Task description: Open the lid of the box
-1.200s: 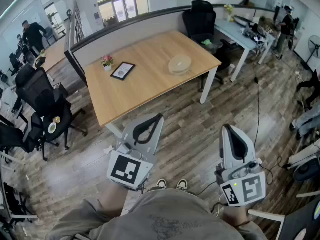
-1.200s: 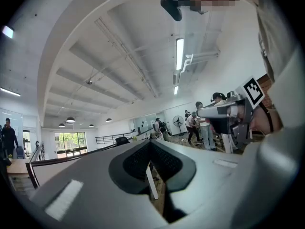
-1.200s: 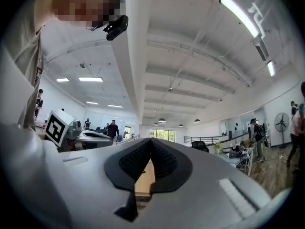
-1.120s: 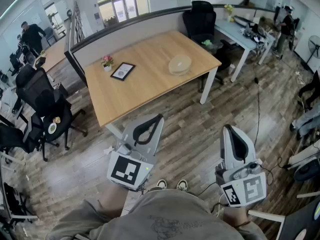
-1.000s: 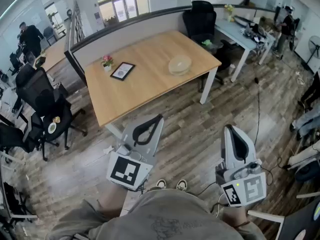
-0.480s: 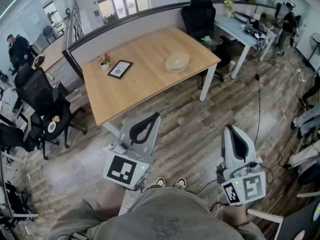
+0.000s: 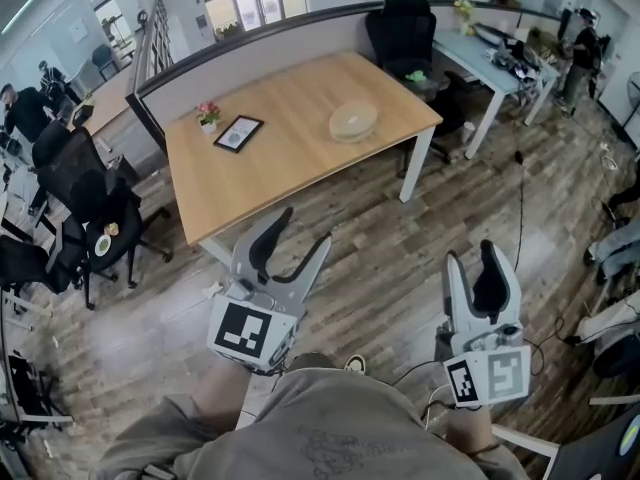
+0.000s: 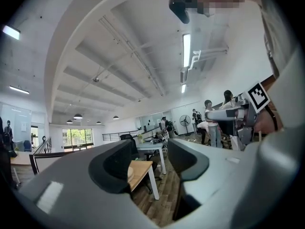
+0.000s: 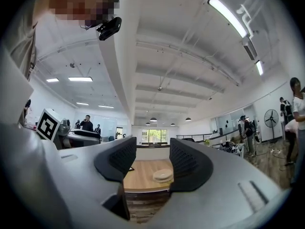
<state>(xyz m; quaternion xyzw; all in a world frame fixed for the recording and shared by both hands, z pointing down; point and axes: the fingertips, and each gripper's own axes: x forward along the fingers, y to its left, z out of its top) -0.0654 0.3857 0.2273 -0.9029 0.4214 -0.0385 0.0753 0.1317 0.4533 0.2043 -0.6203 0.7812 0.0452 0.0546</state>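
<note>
left gripper (image 7: 303,230) and right gripper (image 7: 471,256): jaws wide, having just been opening, nothing between them, both over the wood floor (image 7: 380,258). head view: the round pale box (image 7: 353,121), lid closed, sits on the table (image 7: 270,168) at 12 o'clock, well apart; picture frame (image 7: 238,133) at its 9 o'clock. only the right gripper view sights the box between its jaws; the left gripper view shows a table corner.

Left tool (image 7: 305,225), right tool (image 7: 471,252) — jaws just opened, empty.
</note>
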